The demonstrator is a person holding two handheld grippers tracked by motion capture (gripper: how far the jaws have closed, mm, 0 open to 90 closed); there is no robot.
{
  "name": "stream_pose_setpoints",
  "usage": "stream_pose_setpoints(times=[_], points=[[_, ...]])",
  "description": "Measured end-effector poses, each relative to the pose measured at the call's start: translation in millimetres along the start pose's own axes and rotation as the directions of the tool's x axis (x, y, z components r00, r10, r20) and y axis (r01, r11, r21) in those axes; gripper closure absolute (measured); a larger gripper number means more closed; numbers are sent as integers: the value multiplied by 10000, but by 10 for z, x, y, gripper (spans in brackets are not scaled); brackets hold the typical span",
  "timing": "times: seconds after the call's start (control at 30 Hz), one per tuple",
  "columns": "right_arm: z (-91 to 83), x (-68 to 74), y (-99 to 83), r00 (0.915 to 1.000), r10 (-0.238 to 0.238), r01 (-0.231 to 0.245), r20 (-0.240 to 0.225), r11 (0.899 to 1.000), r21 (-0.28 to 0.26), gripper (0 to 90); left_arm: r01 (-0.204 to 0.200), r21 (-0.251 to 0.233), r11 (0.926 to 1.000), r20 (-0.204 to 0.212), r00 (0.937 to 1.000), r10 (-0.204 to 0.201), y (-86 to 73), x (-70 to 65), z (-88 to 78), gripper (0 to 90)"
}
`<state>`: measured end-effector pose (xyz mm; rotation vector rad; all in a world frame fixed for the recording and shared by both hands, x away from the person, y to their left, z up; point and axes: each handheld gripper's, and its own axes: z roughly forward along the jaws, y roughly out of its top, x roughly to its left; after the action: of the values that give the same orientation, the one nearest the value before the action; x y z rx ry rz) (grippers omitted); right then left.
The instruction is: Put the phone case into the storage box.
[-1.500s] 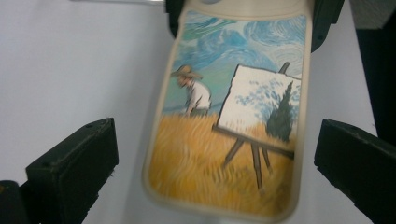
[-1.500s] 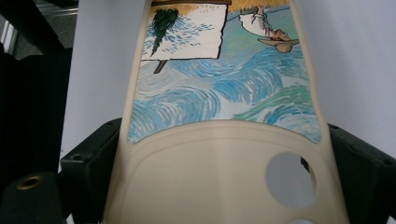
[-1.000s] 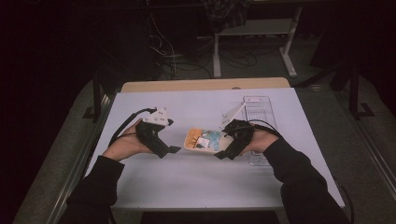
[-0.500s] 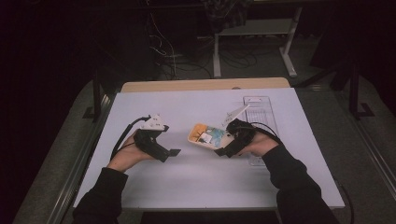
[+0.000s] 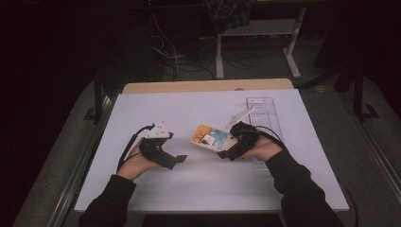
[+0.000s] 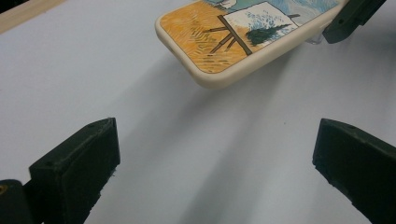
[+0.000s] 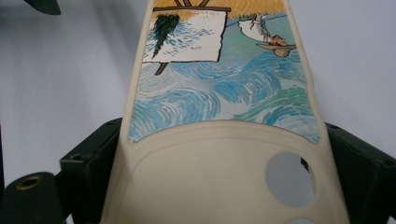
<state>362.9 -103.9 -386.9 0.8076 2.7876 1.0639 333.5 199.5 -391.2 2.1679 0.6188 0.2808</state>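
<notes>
- High view: the right gripper [image 5: 226, 152] grips one end of a cream phone case [image 5: 209, 136] printed with a painted scene, near the middle of the white table [image 5: 198, 184]. The case looks lifted at its far end, slanting away from the hand. The left gripper [image 5: 177, 160] sits apart to the left of the case, its jaws pointed toward it. A clear plastic tray [image 5: 264, 111] lies on the table beyond the right hand.
- Left gripper view: the left gripper's [image 6: 215, 163] jaws stand wide apart with nothing between them, just bare table. The phone case [image 6: 243, 37] hangs ahead above the surface, casting a shadow below, its orange-printed corner nearest. A black jaw of the right gripper [image 6: 348, 21] meets its far edge.
- Right gripper view: the right gripper [image 7: 224, 168] clamps the phone case [image 7: 224, 107] by its two long edges at the camera-cutout end; the blue swirls and easel picture run away from the camera.
</notes>
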Motion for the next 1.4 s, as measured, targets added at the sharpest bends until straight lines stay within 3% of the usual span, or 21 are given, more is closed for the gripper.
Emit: stream_pose_setpoints(times=[0.07,0.17,0.23,0.4,0.63,0.7,0.8,1.0,1.1,1.13,1.23,1.4], points=[[5,-10,-6,9997,-224,224,19,9997,-17,88,-20,32,10000,-55,10000,20,-5,-10,5,2],[10,-10,-10,9998,-185,185,-6,9998,-14,88,-164,107,9998,-107,9998,165,-24,-5,-1,2],[14,-8,-14,9999,-146,146,-19,9999,-19,88,79,-75,9999,-100,9999,-80,-39,-15,10,2],[42,13,-14,10000,-90,90,-10,9999,57,88,-27,-95,10000,-120,9999,26,-38,-39,35,2],[50,19,-4,9999,-119,119,3,9999,24,88,-362,-83,9993,-275,9990,359,-10,-94,76,2],[52,28,1,10000,11,-11,-16,10000,2,88,-683,26,9977,-383,9969,684,-3,-100,83,2],[54,33,5,10000,78,-78,-61,10000,-5,88,-867,-94,9962,-430,9953,862,3,-120,103,2],[55,35,8,9997,195,-195,-150,9998,-20,88,-1663,-110,9860,-812,9830,1648,-4,-141,110,2],[55,35,7,9996,220,-220,-161,9998,-31,88,-1722,-192,9849,-905,9813,1698,-12,-160,125,3],[55,33,6,9997,181,-181,-143,9998,-16,88,-1932,-9,9812,-961,9766,1922,-9,-155,120,2],[59,26,3,10000,30,-30,-81,10000,6,88,-2074,30,9782,-1038,9729,2066,-7,-167,117,2],[58,27,4,9999,73,-73,-109,10000,11,88,-2576,227,9660,-1319,9570,2583,-12,-184,128,2]])
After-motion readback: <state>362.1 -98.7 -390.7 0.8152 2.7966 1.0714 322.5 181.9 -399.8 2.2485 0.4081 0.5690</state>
